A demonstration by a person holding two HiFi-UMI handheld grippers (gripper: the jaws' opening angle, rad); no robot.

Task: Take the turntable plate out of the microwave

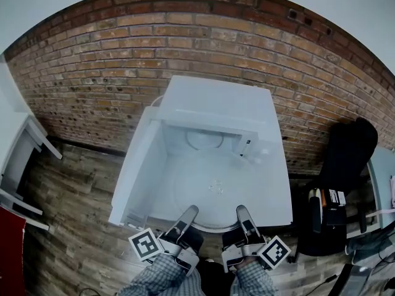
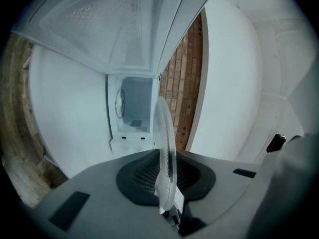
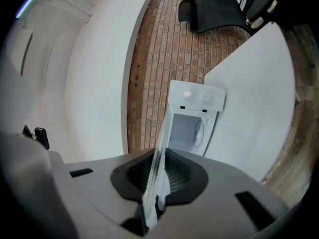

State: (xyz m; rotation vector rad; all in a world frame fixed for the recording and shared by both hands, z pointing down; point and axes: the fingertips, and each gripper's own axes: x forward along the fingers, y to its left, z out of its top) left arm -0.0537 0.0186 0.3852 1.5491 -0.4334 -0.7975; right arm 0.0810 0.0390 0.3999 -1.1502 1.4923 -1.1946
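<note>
Turntable plate [image 1: 216, 193] clamped between left hand-held gripper [image 1: 189, 213], right hand-held gripper [image 1: 242, 212].

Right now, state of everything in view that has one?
Clear round glass turntable plate: out of the cavity, gripped at its near rim by both tools.
White microwave door: swung wide open.
Left tool: shut on the plate rim.
Right tool: shut on the plate rim.

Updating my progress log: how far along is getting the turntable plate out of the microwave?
Done: the microwave stands open and the glass turntable plate is clear of its cavity. In hand: the left gripper and right gripper each clamp the plate's near rim in their jaws. Left: probably setting it down.
</note>
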